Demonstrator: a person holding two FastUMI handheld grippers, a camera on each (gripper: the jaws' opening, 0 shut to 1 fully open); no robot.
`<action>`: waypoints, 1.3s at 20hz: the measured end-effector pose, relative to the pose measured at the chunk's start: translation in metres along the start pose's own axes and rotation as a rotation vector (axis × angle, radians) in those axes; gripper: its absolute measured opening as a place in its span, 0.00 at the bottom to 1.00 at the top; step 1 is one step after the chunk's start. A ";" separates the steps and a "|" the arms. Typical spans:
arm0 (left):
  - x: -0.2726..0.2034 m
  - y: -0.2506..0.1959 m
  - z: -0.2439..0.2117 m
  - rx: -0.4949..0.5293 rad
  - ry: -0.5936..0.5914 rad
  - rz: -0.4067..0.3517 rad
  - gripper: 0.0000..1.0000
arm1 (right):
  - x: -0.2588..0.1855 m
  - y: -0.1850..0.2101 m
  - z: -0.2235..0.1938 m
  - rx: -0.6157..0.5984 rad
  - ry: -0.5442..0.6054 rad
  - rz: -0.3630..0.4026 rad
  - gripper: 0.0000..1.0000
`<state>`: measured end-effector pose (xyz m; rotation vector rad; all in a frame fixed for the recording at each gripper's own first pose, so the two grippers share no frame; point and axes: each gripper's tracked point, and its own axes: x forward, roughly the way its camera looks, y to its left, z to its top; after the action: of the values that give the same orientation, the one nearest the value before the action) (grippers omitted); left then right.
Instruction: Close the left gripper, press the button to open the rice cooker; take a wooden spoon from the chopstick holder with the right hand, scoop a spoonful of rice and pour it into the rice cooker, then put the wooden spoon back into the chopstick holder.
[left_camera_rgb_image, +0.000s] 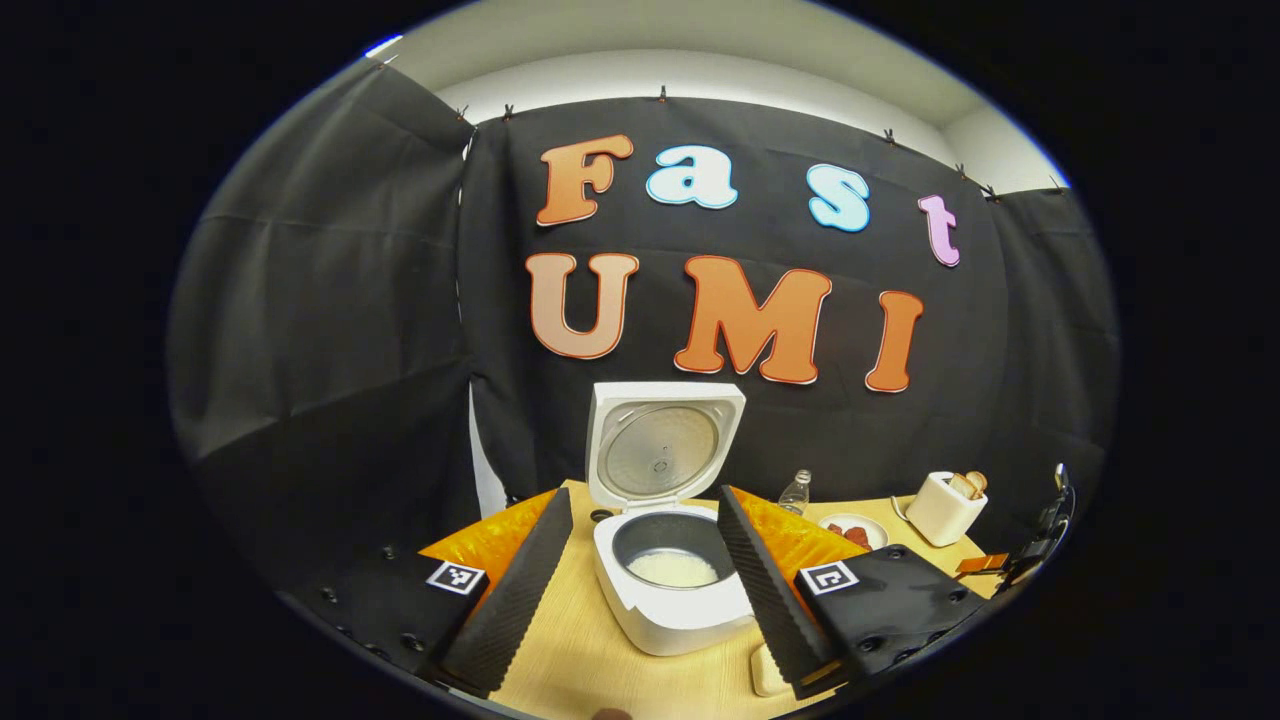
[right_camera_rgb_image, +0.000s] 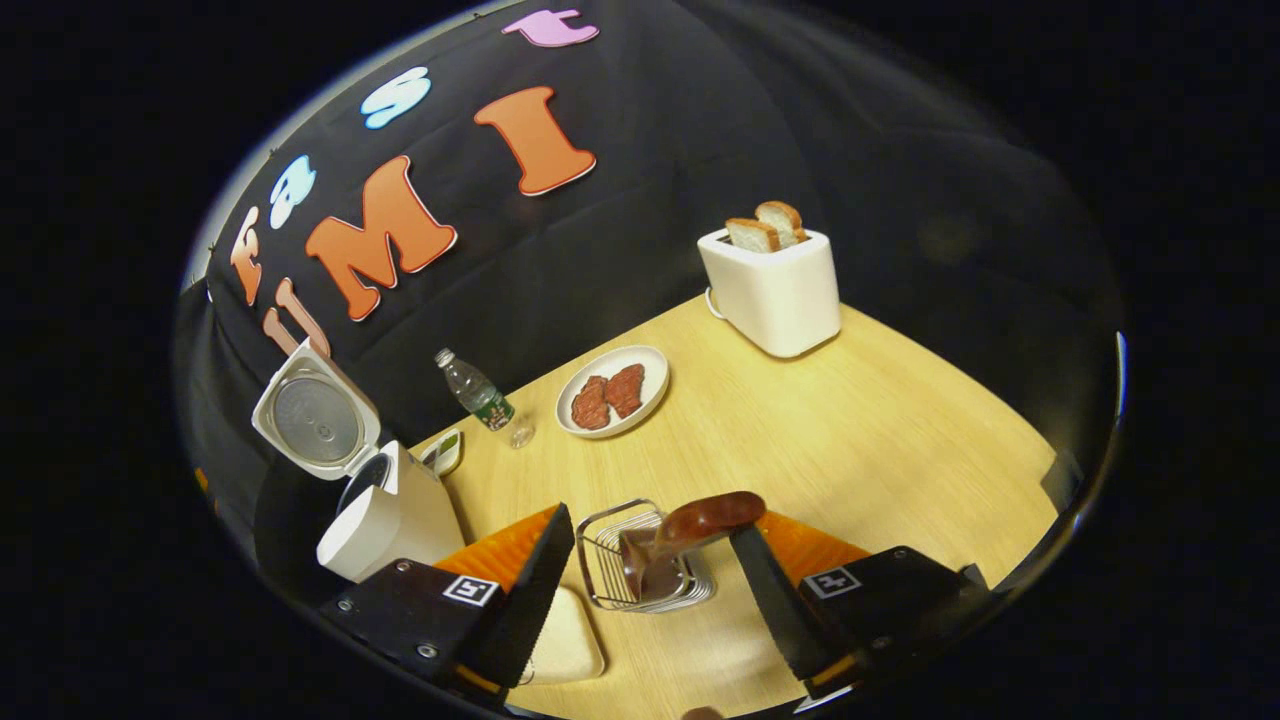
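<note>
The white rice cooker (left_camera_rgb_image: 672, 610) stands with its lid (left_camera_rgb_image: 665, 445) raised, and white rice lies in the inner pot. My left gripper (left_camera_rgb_image: 645, 590) is open, held back from the cooker, which appears between its two fingers. The wooden spoon (right_camera_rgb_image: 700, 525) stands in the wire chopstick holder (right_camera_rgb_image: 610, 560), its rounded end leaning right. My right gripper (right_camera_rgb_image: 650, 600) is open just above and in front of the holder, and its right finger (right_camera_rgb_image: 770, 590) is close to the spoon's end. The cooker (right_camera_rgb_image: 385, 510) stands to the left in the right gripper view.
A cream rice dish (right_camera_rgb_image: 565, 625) lies left of the holder. Farther back on the wooden table (right_camera_rgb_image: 850, 430) are a water bottle (right_camera_rgb_image: 480, 395), a plate of meat (right_camera_rgb_image: 612, 390) and a toaster (right_camera_rgb_image: 775, 280) with bread. A small cup (right_camera_rgb_image: 445, 450) sits beside the cooker.
</note>
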<state>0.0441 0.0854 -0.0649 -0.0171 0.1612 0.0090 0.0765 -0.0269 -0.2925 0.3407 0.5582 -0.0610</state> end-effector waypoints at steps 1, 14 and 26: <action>0.001 -0.003 0.004 0.004 -0.005 -0.002 0.97 | -0.005 -0.003 0.005 -0.019 -0.017 -0.021 0.95; 0.063 -0.019 0.119 0.007 -0.148 -0.044 1.00 | -0.102 0.006 0.090 -0.128 -0.225 -0.082 0.95; 0.242 -0.025 0.147 0.056 -0.053 -0.045 0.97 | -0.158 0.027 0.113 -0.160 -0.291 -0.059 0.95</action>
<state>0.3065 0.0651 0.0422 0.0353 0.1081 -0.0397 0.0042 -0.0448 -0.1114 0.1550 0.2822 -0.1201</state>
